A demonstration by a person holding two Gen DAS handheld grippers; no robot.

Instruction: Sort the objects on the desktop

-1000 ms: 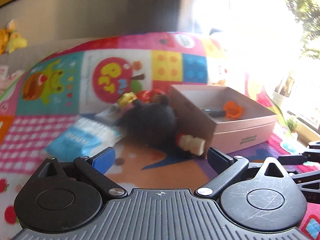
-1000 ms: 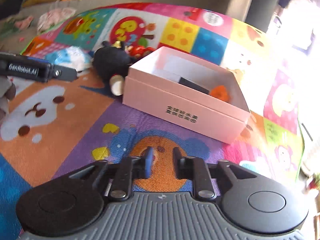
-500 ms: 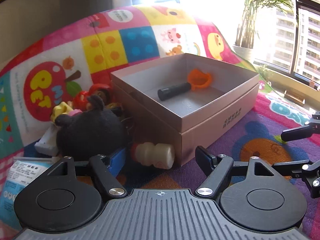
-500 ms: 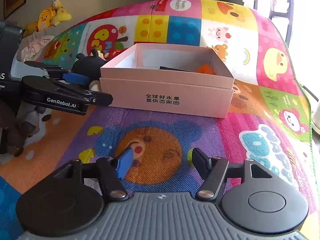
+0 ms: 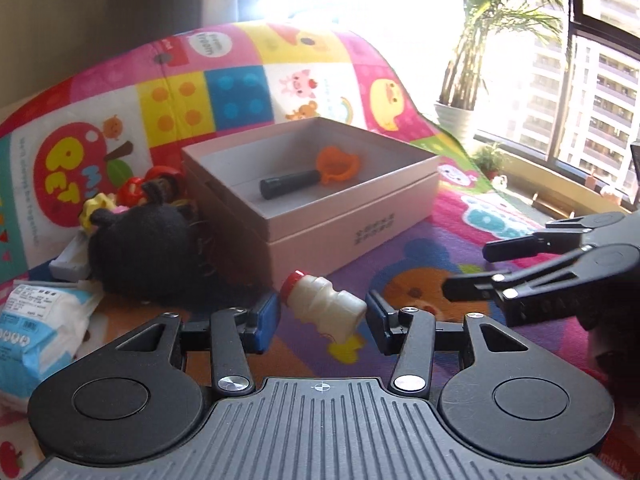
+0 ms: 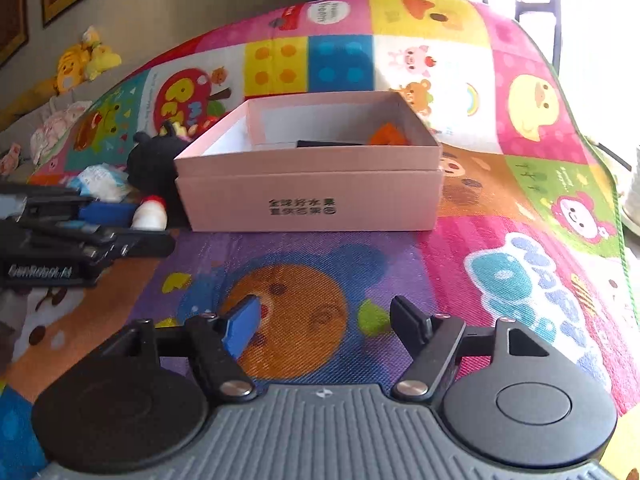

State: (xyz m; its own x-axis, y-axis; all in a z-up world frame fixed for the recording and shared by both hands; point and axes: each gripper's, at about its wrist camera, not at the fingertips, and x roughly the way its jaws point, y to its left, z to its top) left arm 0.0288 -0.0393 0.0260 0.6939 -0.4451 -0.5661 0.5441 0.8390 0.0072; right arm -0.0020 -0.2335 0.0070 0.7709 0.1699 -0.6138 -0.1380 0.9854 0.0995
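A small white bottle with a red cap [image 5: 332,314] lies on its side on the colourful play mat, just in front of the pink box [image 5: 360,224]. My left gripper [image 5: 321,305] is shut on it, one pad at the cap end and the other at the base. The right wrist view shows the same bottle [image 6: 150,214] in the left gripper [image 6: 144,226]. My right gripper [image 6: 326,308] hovers over the mat's bear picture; its jaws are opening and nothing is between them. A black-handled orange tool [image 5: 288,182] lies in the box.
A black plush toy [image 5: 140,252] leans against the box's left side, with small red and yellow toys [image 5: 132,192] behind it. A blue-and-white packet [image 5: 32,328] lies at the far left. The right gripper [image 5: 466,270] hangs to the right of the bottle. Potted plants stand by the window.
My left gripper swung right, came up to the bottle and closed on it. The right gripper's jaws spread from nearly shut to wide, and it rolled level facing the box.
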